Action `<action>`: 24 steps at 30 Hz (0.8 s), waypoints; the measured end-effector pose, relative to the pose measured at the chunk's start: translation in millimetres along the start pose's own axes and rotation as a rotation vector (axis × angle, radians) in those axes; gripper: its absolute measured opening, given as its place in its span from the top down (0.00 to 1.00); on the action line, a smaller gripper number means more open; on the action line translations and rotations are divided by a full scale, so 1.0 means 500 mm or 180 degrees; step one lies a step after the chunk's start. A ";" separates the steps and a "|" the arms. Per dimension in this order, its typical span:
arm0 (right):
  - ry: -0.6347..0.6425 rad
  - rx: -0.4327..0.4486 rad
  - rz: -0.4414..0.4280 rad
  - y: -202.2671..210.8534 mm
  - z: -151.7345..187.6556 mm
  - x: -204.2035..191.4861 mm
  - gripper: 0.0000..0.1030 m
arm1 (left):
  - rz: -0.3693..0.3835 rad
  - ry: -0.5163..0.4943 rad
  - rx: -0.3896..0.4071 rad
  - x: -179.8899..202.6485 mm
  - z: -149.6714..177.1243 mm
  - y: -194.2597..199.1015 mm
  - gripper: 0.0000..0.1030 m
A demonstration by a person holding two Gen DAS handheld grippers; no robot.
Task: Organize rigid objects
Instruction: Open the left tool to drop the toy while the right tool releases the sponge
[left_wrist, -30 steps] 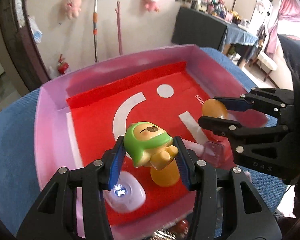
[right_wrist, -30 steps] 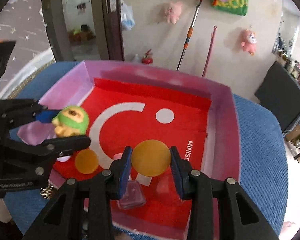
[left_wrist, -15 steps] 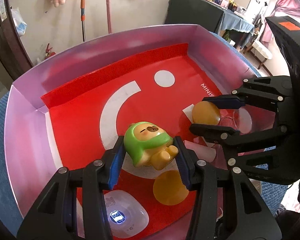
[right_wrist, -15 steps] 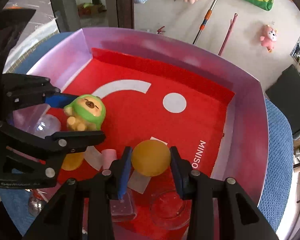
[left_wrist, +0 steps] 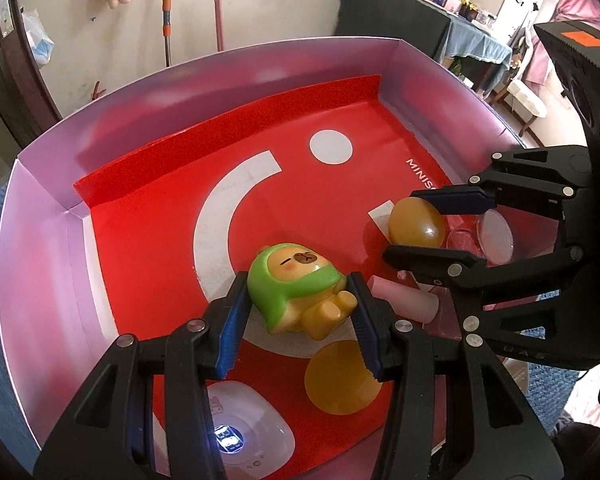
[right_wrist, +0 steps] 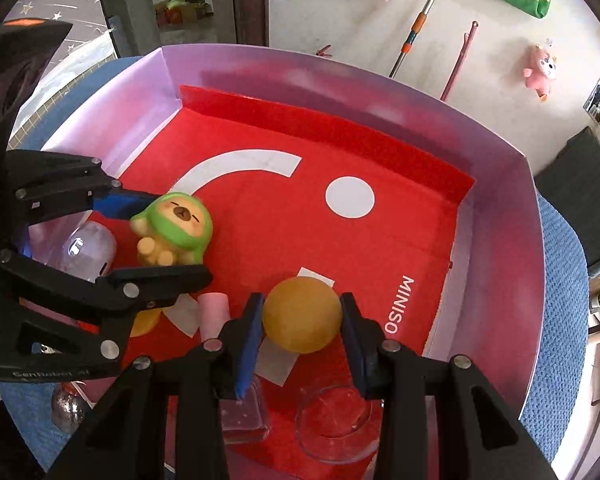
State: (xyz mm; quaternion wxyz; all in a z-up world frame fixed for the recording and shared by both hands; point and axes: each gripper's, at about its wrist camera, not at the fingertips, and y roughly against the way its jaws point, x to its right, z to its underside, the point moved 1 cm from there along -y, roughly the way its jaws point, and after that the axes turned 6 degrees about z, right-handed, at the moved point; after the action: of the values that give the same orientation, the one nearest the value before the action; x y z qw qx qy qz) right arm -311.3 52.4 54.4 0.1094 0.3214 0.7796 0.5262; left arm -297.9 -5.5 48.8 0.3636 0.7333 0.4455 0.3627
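My left gripper [left_wrist: 298, 304] is shut on a green-hooded bear figurine [left_wrist: 296, 284], held low over the red floor of the pink box [left_wrist: 44, 216]. It also shows in the right wrist view [right_wrist: 176, 228]. My right gripper [right_wrist: 302, 320] is shut on an orange ball [right_wrist: 302, 314], low over the floor near the front right; the ball also shows in the left wrist view [left_wrist: 416, 222].
On the box floor lie an orange dome [left_wrist: 342, 378], a white device with a lit blue light [left_wrist: 240, 436], a pink cylinder [left_wrist: 404, 298], a clear cube [right_wrist: 244, 412] and a clear round dish [right_wrist: 334, 424]. The box stands on a blue cloth [right_wrist: 556, 320].
Both grippers have moved forward and lower into the box, still holding the figurine and the ball. The box floor looks closer now.
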 end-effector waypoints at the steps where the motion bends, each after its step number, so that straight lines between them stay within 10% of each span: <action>1: 0.0008 -0.0004 0.0003 -0.002 -0.002 -0.001 0.61 | -0.0012 -0.0012 0.0003 0.001 0.001 0.000 0.55; 24: -0.0009 0.0003 -0.0028 -0.003 -0.005 0.001 0.53 | -0.0036 -0.0058 0.0203 0.001 -0.013 0.040 0.43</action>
State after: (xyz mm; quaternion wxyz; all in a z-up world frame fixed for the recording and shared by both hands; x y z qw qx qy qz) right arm -313.8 50.5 54.1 0.1127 0.3188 0.7811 0.5249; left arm -295.5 -10.4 69.2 0.3461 0.7453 0.4576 0.3396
